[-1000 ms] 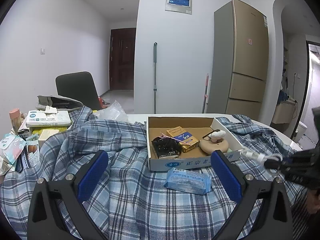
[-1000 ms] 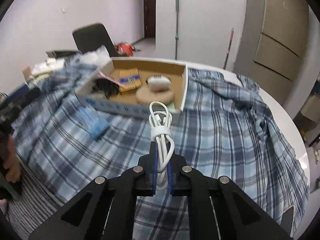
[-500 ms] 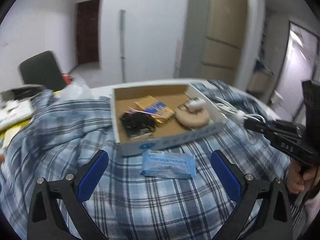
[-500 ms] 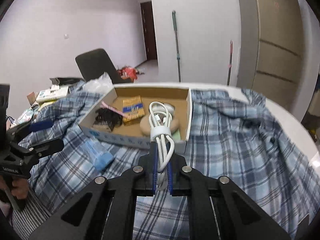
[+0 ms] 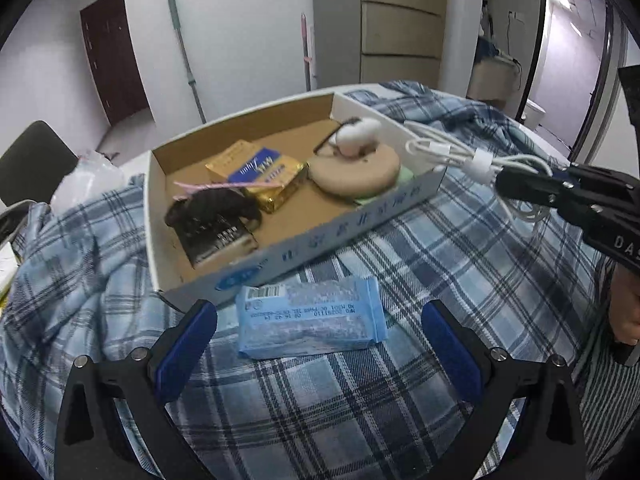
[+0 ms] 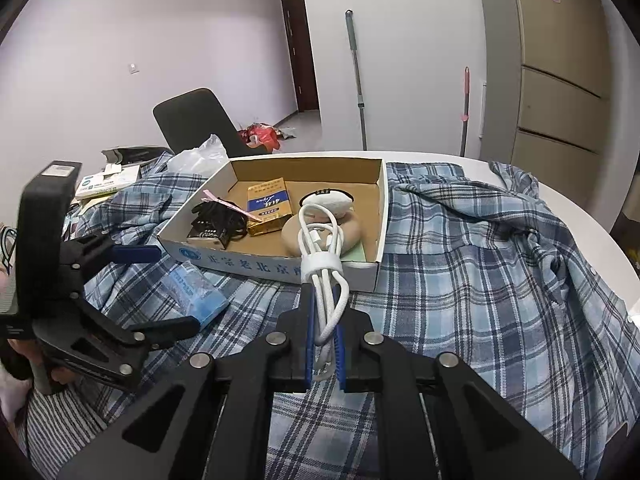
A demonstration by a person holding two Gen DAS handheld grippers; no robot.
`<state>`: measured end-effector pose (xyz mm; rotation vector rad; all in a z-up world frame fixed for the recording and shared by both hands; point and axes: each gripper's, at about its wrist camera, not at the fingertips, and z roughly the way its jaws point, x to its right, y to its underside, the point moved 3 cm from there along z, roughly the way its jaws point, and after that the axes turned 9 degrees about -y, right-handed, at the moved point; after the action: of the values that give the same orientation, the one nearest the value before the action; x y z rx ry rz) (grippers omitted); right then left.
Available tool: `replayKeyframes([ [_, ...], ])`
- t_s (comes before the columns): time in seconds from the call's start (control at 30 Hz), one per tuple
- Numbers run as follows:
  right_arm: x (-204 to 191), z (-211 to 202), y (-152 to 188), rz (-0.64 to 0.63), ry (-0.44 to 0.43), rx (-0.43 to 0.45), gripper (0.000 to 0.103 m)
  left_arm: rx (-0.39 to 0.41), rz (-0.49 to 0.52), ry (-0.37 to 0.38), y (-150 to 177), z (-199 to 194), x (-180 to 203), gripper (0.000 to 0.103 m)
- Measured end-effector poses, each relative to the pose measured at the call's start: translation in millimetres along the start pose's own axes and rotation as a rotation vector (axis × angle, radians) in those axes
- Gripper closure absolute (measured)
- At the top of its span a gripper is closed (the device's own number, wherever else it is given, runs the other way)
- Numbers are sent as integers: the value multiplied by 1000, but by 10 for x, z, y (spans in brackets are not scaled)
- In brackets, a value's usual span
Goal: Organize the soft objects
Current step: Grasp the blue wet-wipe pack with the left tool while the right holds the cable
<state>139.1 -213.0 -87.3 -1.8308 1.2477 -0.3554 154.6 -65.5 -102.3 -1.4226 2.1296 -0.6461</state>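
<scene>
The right claw [image 6: 324, 354] grips a bundled white cable [image 6: 322, 256], held level over the cardboard box's [image 6: 280, 270] near corner. The left claw [image 5: 320, 344], spread wide, straddles a blue tissue pack [image 5: 310, 322] on the plaid cloth.

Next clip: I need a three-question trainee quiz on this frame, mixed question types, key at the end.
1. True or false: the right gripper is shut on the white cable.
2. Multiple choice: where does the blue tissue pack lie? A) inside the cardboard box B) on the plaid cloth in front of the box C) between shut fingers of the left gripper
3. Fill in: the left gripper's jaws are ____.

Key: 1 true; 2 B; 3 open.
</scene>
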Motion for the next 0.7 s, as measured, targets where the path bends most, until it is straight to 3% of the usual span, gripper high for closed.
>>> replayKeyframes([
  [0.4,-18,27,19,-13,-3,-9,95,-34,-32,-3,45,180,-50,0],
  [0.47,-20,25,21,-14,-3,-10,95,-25,-44,2,51,162,-76,5],
  [0.5,-18,24,21,-14,-3,-10,95,-22,-47,2,50,156,-82,17],
  [0.53,-21,22,20,-13,-4,-9,95,-19,-52,4,44,154,-101,23],
  [0.7,-21,25,21,-9,-6,-13,95,26,-76,-5,39,39,-180,35],
])
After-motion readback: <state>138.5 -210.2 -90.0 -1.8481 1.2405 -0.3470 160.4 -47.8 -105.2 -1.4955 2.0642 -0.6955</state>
